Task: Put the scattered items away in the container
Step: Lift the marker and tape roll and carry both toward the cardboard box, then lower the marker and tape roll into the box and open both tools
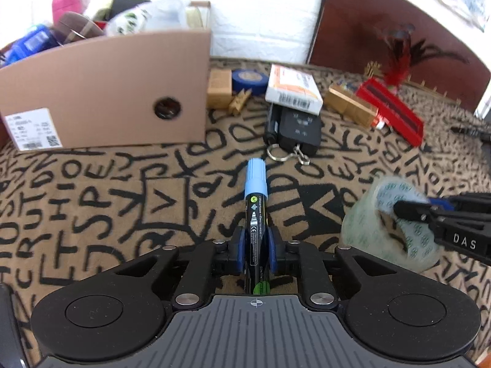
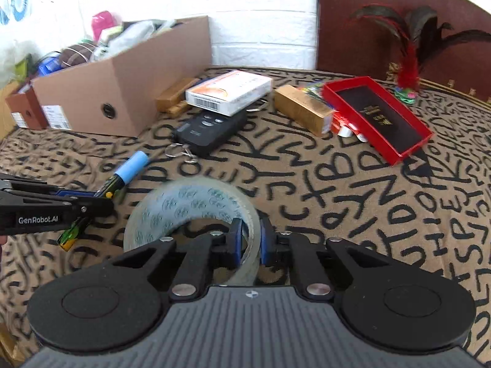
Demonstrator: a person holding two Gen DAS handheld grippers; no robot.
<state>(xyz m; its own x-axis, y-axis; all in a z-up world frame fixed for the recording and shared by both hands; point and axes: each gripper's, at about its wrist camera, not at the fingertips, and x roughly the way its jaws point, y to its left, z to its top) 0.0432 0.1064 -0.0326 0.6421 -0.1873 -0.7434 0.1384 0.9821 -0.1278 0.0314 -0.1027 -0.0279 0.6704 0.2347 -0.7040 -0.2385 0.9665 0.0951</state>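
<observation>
My left gripper [image 1: 256,245] is shut on a black marker with a light blue cap [image 1: 255,202], held just above the patterned cloth; the marker also shows in the right wrist view [image 2: 122,181]. My right gripper [image 2: 249,242] is shut on the wall of a clear tape roll [image 2: 190,211], which shows at the right of the left wrist view [image 1: 386,224]. The cardboard box [image 1: 107,89], full of items, stands at the back left and also shows in the right wrist view [image 2: 122,82].
On the cloth lie a black key-fob device with a ring [image 1: 299,128], a white and orange box [image 1: 293,89], a blue tape roll [image 1: 250,79], gold boxes [image 1: 351,104], a red tray [image 2: 380,116] and a feather toy [image 2: 408,70]. A dark headboard [image 1: 383,30] stands behind.
</observation>
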